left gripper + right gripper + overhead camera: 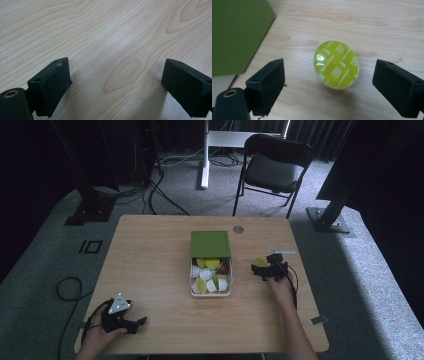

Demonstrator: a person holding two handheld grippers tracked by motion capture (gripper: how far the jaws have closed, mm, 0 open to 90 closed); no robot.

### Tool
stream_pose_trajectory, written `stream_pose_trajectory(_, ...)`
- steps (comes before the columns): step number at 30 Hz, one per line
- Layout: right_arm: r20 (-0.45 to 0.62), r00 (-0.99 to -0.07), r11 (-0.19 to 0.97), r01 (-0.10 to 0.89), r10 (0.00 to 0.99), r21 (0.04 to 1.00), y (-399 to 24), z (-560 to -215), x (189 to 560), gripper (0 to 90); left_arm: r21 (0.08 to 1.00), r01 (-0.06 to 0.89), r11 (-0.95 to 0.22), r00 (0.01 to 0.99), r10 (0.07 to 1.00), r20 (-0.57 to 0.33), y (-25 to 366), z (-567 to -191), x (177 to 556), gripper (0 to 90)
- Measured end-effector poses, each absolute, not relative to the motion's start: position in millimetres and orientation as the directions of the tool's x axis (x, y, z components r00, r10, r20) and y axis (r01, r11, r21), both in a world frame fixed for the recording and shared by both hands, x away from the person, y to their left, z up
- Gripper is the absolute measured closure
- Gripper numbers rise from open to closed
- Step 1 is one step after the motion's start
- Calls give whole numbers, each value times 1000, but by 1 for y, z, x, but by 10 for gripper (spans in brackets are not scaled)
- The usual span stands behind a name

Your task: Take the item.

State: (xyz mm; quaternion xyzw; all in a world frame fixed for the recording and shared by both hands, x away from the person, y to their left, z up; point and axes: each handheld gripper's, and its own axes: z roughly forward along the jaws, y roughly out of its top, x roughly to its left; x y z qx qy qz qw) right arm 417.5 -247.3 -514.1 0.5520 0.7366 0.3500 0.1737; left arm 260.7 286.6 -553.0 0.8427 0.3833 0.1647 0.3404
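Wood table (150, 270). Left gripper (115, 85) wide open, empty. One box (210, 292), green lid (210, 243), roughly eight pods. One yellow-green foil pod (336, 64) on table between wide-open right gripper (328, 85) jaws, untouched.

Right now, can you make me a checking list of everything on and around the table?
Surface: wooden table, pale grain, with a small round grey disc near the far edge.
Job's things: box of capsules, its green lid slid back over the far half; one capsule with a yellow-green foil top stands on the table right of the box.
Clutter: nothing seen.
Grippers: left gripper open over bare wood at the near left corner; right gripper open, jaws either side of the loose capsule, not touching it.
Cables: one black cable loops on the floor at left; more by the far stands.
Surroundings: grey carpet, black folding chair, dark curtains.
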Motion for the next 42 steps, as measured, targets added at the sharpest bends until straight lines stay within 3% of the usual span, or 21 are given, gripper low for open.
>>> stream_pose_trajectory(8, 127, -367, 159, 654, 921, 740, -249, -511, 396, 110, 700, 534, -474, 652, 758, 17, 287, -553, 261, 96)
stream_pose_trajectory(14, 70, -457, 243, 590, 887, 770, -245, -507, 376, 110, 700, 534, -475, 652, 758, 17, 287, -553, 261, 96)
stream_pose_trajectory(23, 65, -685, 398, 495, 725, 772, -243, -513, 351, 110, 700, 534, -475, 652, 758, 17, 287, -553, 261, 96)
stream_pose_trajectory(30, 71, -785, 452, 426, 616, 784, -245, -522, 339, 110, 700, 534, -475, 652, 758, 17, 287, -553, 261, 97)
stream_pose_trajectory(42, 82, -864, 530, 377, 497, 760, -251, -540, 324, 111, 700, 534, -475, 652, 758, 17, 287, -553, 261, 96)
